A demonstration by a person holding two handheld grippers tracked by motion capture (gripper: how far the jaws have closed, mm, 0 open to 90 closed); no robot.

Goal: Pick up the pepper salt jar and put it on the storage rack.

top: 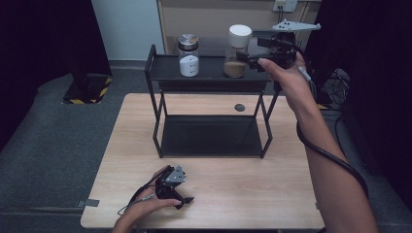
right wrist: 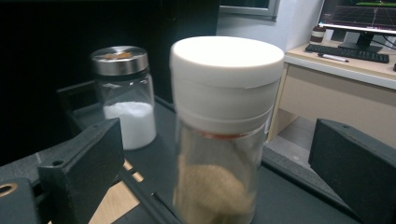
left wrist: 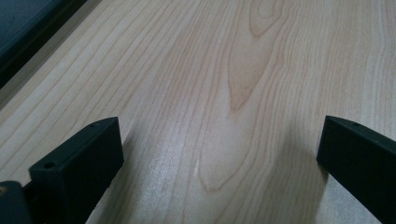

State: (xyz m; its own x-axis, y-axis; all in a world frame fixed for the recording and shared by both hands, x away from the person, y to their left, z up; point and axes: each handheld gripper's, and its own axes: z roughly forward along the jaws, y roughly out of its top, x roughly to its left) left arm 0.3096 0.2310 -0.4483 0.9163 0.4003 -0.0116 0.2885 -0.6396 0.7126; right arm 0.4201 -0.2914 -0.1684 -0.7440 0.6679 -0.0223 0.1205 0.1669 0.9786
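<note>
A glass jar with a white lid and brown powder [top: 237, 51] [right wrist: 224, 130] stands on the top shelf of a black two-tier rack [top: 165, 68]. My right gripper [top: 250, 51] [right wrist: 215, 158] is open at that shelf, its jaws on either side of the jar with gaps showing. Left of it on the same shelf stands a glass jar with a metal lid and white powder [top: 188, 55] [right wrist: 125, 95]. My left gripper [top: 182, 194] [left wrist: 219, 154] rests low over the wooden table [top: 243, 204] near its front edge, open, with bare wood between its jaws.
The rack's lower shelf [top: 209, 136] sits on the table's middle. A round cable hole [top: 239, 107] lies behind it. A desk with a keyboard and monitor [right wrist: 359, 28] stands beyond the rack. Grey floor surrounds the table, and a striped base [top: 87, 90] lies at far left.
</note>
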